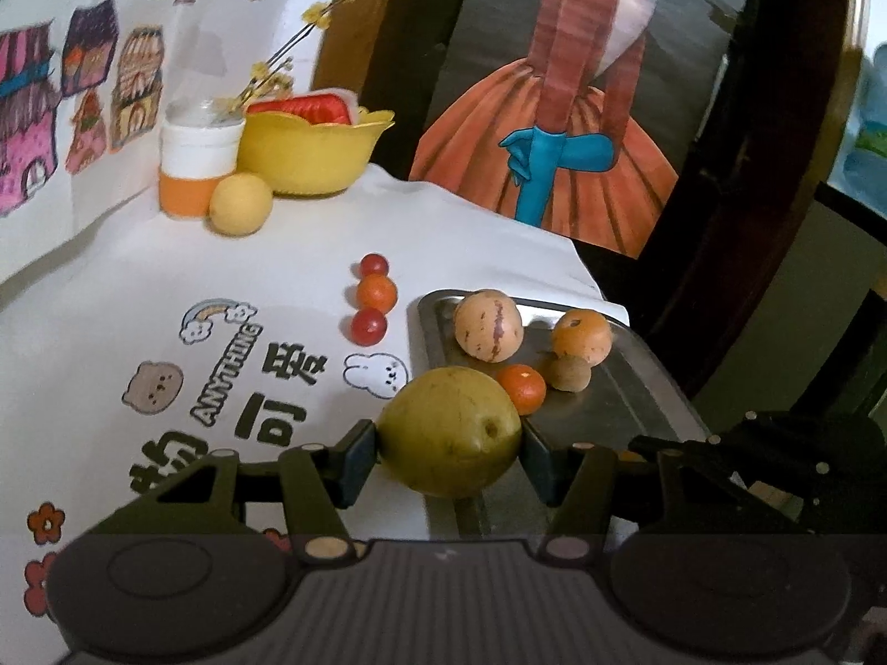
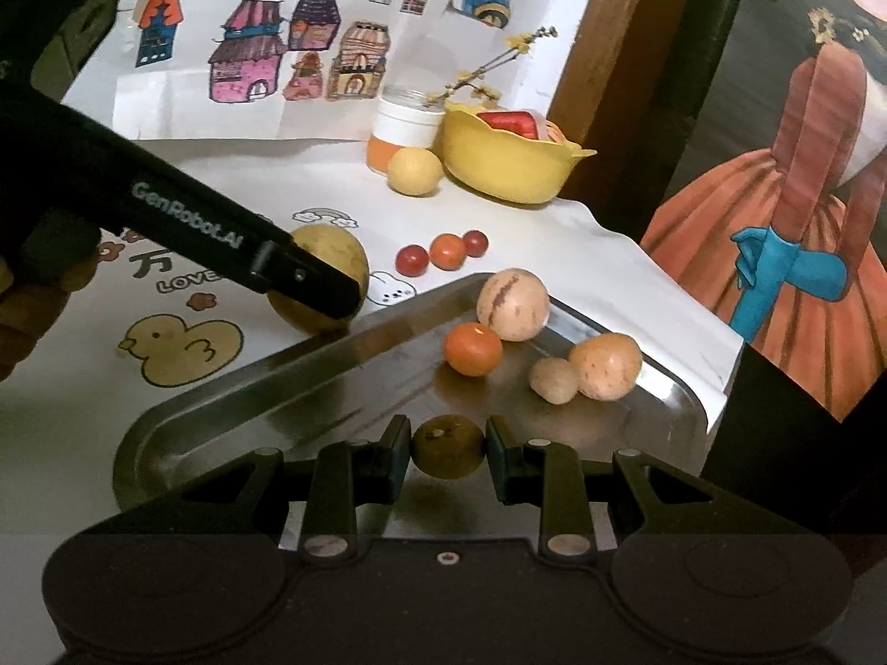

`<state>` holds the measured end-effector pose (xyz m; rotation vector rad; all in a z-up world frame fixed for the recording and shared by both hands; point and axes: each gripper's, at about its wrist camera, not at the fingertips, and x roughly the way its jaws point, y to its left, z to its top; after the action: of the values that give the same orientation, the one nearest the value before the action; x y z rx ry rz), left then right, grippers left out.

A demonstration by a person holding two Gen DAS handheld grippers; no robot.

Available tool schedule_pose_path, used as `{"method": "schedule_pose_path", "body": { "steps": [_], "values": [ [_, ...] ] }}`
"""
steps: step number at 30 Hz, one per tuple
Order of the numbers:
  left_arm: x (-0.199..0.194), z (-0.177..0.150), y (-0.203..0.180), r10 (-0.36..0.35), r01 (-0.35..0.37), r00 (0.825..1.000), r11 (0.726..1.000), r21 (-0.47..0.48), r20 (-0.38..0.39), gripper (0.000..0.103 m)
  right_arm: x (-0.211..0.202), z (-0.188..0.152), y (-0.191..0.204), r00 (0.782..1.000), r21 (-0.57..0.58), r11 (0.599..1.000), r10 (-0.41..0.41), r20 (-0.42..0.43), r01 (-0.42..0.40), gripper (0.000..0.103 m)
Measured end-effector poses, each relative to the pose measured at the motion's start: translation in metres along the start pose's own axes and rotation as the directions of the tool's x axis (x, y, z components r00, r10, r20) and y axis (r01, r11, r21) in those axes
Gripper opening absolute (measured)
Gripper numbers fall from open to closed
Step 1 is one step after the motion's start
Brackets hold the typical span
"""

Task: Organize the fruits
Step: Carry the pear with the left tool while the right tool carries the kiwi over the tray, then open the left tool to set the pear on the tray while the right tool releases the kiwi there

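The left hand-held gripper (image 1: 449, 443) is clamped on a large yellow-green fruit (image 1: 450, 432), one pad pressed to each side, and holds it at the near left edge of the metal tray (image 1: 626, 388). In the right wrist view that same fruit (image 2: 327, 277) sits just beyond the tray's left rim (image 2: 310, 354), partly hidden by the black body of the left tool. The right hand-held gripper (image 2: 449, 446) grips a small brownish-orange fruit (image 2: 448, 446) between its two pads, over the near part of the tray.

Four fruits lie on the tray: a pale striped round fruit (image 1: 488, 324) at the far side, a small orange mandarin (image 1: 521, 388) near it, a speckled orange fruit (image 1: 582, 335) to the right, and a small tan fruit (image 1: 568, 371) touching the speckled one.

On the white printed cloth (image 1: 166, 288) covering the counter, left of the tray's far corner, three small round fruits stand in a line that touches end to end: a red one (image 1: 374, 265), an orange one (image 1: 377, 292) and another red one (image 1: 368, 326). Farther back, near the wall, a yellow bowl (image 1: 310, 158) holds something red, with a white and orange jar (image 1: 197, 166) just beside it on the left and a yellow ball-shaped fruit (image 1: 241, 204) in front of the jar. Coloured drawings of houses (image 1: 83, 88) hang on the wall behind them.
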<state>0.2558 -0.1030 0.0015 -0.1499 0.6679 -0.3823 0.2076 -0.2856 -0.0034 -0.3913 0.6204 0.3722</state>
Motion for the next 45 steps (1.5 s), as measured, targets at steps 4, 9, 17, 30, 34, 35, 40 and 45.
{"method": "schedule_pose_path", "body": {
  "steps": [4,9,17,30,34,35,40,45],
  "values": [
    [0.000,0.001,-0.011,0.008,-0.009,1.000,0.999,0.052,0.018,0.060,0.002,-0.003,-0.005,1.000,0.021,1.000,-0.007,0.001,0.007,0.031],
    [0.004,0.002,-0.023,-0.006,0.004,1.000,0.994,0.105,0.022,0.060,0.007,-0.006,-0.013,1.000,0.042,0.999,-0.021,0.002,0.021,0.031],
    [0.011,0.004,-0.033,-0.009,0.004,0.999,0.990,0.142,0.032,0.061,0.012,-0.012,-0.026,0.999,0.068,0.997,-0.042,-0.001,0.042,0.031],
    [0.026,-0.001,-0.046,-0.037,0.039,0.999,0.988,0.150,-0.021,0.061,0.010,-0.015,-0.031,0.998,0.094,0.994,-0.063,0.012,0.061,0.049],
    [0.025,0.002,-0.043,-0.050,0.053,0.998,0.992,0.115,-0.034,0.062,0.004,-0.016,-0.031,0.997,0.094,0.993,-0.079,0.017,0.077,0.069],
    [0.023,0.002,-0.043,-0.050,0.052,0.998,0.992,0.112,-0.026,0.063,0.002,-0.017,-0.032,0.996,0.094,0.992,-0.084,0.019,0.082,0.073],
    [0.011,0.008,-0.046,-0.039,0.036,0.999,0.992,0.117,0.026,0.078,-0.009,-0.018,-0.032,0.993,0.102,0.989,-0.112,0.036,0.108,0.088],
    [-0.002,0.010,-0.048,-0.026,0.020,0.998,0.994,0.110,0.059,0.090,-0.025,-0.018,-0.031,0.989,0.118,0.984,-0.138,0.060,0.130,0.101]
  ]
}}
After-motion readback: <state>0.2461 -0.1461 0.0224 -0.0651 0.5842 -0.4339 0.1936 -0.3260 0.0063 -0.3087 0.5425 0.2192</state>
